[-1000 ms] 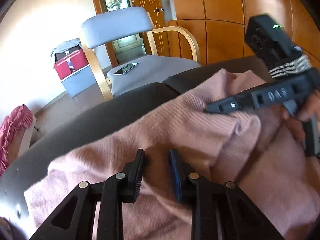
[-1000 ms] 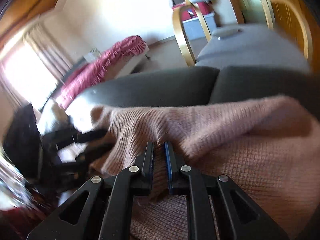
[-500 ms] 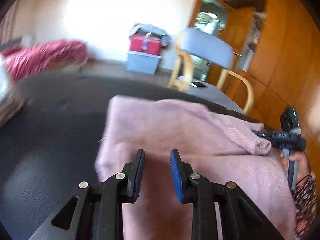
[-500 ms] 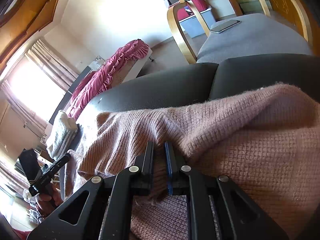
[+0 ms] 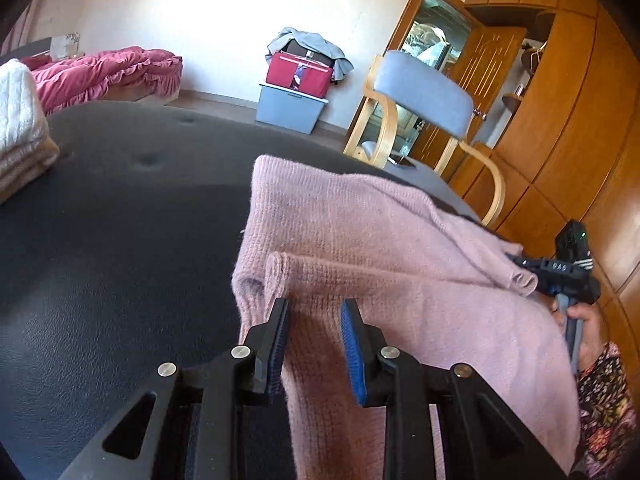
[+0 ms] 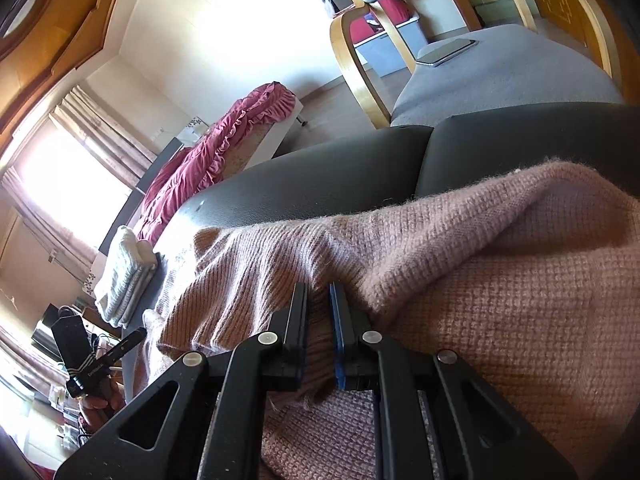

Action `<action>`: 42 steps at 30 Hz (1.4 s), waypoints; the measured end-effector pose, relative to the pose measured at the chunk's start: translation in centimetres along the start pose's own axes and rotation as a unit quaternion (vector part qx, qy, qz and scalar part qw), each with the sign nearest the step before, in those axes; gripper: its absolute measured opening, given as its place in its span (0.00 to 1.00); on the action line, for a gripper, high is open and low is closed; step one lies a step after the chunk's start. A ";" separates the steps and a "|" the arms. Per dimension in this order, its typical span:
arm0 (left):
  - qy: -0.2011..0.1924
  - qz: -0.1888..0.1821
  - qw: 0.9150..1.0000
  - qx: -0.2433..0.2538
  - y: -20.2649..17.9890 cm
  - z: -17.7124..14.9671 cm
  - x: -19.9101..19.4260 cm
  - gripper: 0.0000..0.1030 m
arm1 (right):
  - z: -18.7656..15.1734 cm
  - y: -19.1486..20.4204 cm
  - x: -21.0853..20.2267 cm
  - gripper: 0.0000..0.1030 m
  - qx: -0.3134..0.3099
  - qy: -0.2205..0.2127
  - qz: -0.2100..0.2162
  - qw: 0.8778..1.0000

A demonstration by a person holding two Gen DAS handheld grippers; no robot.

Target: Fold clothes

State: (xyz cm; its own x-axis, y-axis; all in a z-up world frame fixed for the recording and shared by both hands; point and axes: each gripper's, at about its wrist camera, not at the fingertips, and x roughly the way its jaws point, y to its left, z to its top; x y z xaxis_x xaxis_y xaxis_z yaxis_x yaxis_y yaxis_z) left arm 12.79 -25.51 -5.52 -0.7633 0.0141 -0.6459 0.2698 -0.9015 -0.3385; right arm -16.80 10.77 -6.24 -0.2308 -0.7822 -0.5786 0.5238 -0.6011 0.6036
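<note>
1. Plainly, the right gripper (image 6: 319, 312) is clamped on a pinch of the pink sweater (image 6: 500, 300); its jaws stand nearly together with knit bunched between them. If that pinch is only the fuzzy top layer, I judge a pull could slide it free or drag one layer and skew the fold.
2. Meanwhile the left gripper (image 5: 313, 338) stands parted, its fingers either side of a ribbed edge; whether the pads touch the knit I cannot tell. Closing off-centre risks catching just the cuff-like fold.
3. Outward from both tools, the sweater lies part folded on the dark leather surface (image 5: 100, 240), one flap doubled over ahead of the left gripper and a ridge rising right of the right gripper.
4. Far left of the left gripper sits a folded white stack (image 5: 18, 120); beyond the sweater stands a grey chair (image 5: 420, 92). A wide swing could sweep cloth off the far edge.
</note>
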 end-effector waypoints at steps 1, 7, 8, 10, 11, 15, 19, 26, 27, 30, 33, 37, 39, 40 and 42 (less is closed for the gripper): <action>0.000 0.002 1.000 0.001 -0.1 -0.1 0.1 0.25 | 0.0 0.0 0.0 0.12 0.000 -0.001 0.001 1.000; 0.001 0.026 0.999 0.023 -0.8 -0.5 0.7 0.25 | -0.1 0.4 -0.1 0.12 -0.005 -0.002 -0.011 1.000; 0.001 0.031 0.999 0.028 -1.0 -0.5 0.8 0.26 | 0.0 0.6 -0.1 0.12 -0.008 0.000 -0.021 1.000; 0.001 0.033 0.999 0.035 -1.1 -0.6 0.9 0.28 | -0.1 1.6 -0.3 0.17 -0.027 0.000 -0.057 0.998; 0.001 0.029 0.999 0.032 -1.0 -0.6 0.9 0.29 | -0.2 2.3 -0.5 0.23 -0.040 -0.002 -0.080 0.996; 0.001 0.010 1.000 0.019 -0.4 -0.7 0.9 0.29 | -0.8 4.7 -2.1 0.49 -0.077 -0.008 -0.149 0.986; 0.000 0.000 1.000 0.011 -0.1 -0.6 0.9 0.29 | -1.9 5.9 -4.6 0.50 -0.089 -0.010 -0.188 0.978; 0.003 0.020 0.999 0.031 -1.1 -0.8 1.0 0.32 | -4.8 5.4 -9.9 0.50 -0.076 -0.010 -0.254 0.964; 0.004 0.021 0.999 0.033 -1.2 -0.7 1.0 0.33 | -5.4 5.2 -10.9 0.50 -0.073 -0.015 -0.260 0.963; 0.007 0.006 1.000 0.030 -1.0 -0.6 0.7 0.34 | -7.0 4.5 -13.7 0.50 -0.058 -0.021 -0.273 0.960; 0.006 -0.017 0.999 0.032 -0.3 -0.7 -0.4 0.34 | -8.8 3.7 -16.4 0.50 -0.040 -0.017 -0.284 0.958; 0.020 -0.018 1.000 0.012 1.9 -0.9 -1.0 0.34 | -11.4 2.5 -18.3 0.50 -0.019 0.000 -0.274 0.962; 0.030 -0.041 0.999 -0.009 3.0 -1.2 -1.0 0.34 | -12.8 2.0 -18.9 0.51 -0.008 0.010 -0.260 0.966; 0.035 -0.056 0.998 -0.021 3.7 -1.3 -1.1 0.34 | -13.5 1.7 -19.1 0.51 -0.002 0.015 -0.253 0.967; 0.051 -0.088 0.994 -0.050 4.7 -1.6 -1.0 0.34 | -14.9 1.2 -19.7 0.55 0.009 0.025 -0.239 0.971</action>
State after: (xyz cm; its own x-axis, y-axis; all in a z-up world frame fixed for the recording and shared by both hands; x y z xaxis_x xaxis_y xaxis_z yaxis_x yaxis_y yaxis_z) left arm 15.78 -29.11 -7.58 -0.7421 0.2167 -0.6342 0.1975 -0.8336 -0.5159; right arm 0.61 27.88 -2.29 -0.4031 -0.4047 -0.8208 0.3516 -0.8966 0.2694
